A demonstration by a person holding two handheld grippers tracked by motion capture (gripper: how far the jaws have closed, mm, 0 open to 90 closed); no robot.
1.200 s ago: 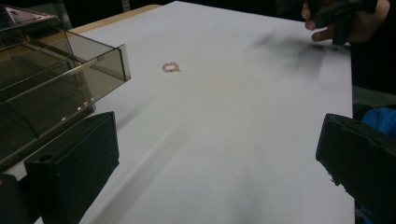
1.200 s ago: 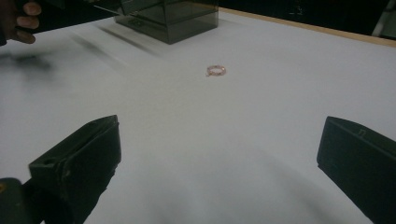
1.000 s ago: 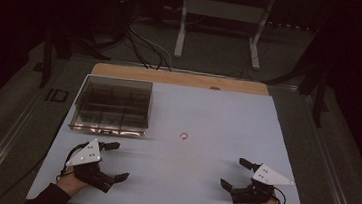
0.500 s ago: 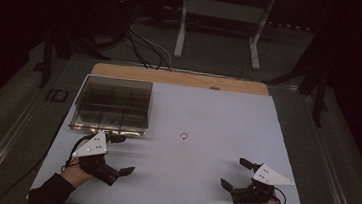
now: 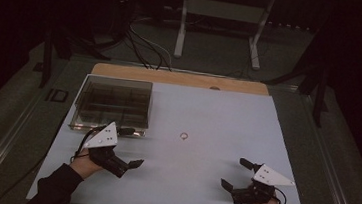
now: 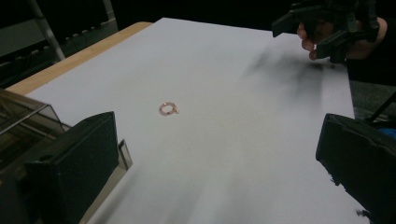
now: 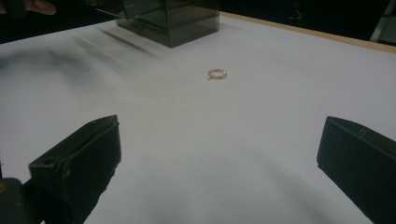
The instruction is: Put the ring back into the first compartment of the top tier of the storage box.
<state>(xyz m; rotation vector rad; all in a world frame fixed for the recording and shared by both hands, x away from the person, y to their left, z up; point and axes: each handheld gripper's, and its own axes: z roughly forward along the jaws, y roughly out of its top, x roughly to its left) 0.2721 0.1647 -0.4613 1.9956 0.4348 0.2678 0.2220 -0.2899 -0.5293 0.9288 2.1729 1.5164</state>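
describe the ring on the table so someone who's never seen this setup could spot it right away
Start from the white table top, with the dark see-through compartment box at its far left. The ring lies flat on the bare surface, right of the box's near corner, about midway across the table. It is a small pinkish-gold loop, alone, with both open grippers well short of it.

We see our right gripper (image 7: 219, 172) gaping wide; ring (image 7: 217, 73) at twelve o'clock, smoky box (image 7: 170, 21) at eleven.
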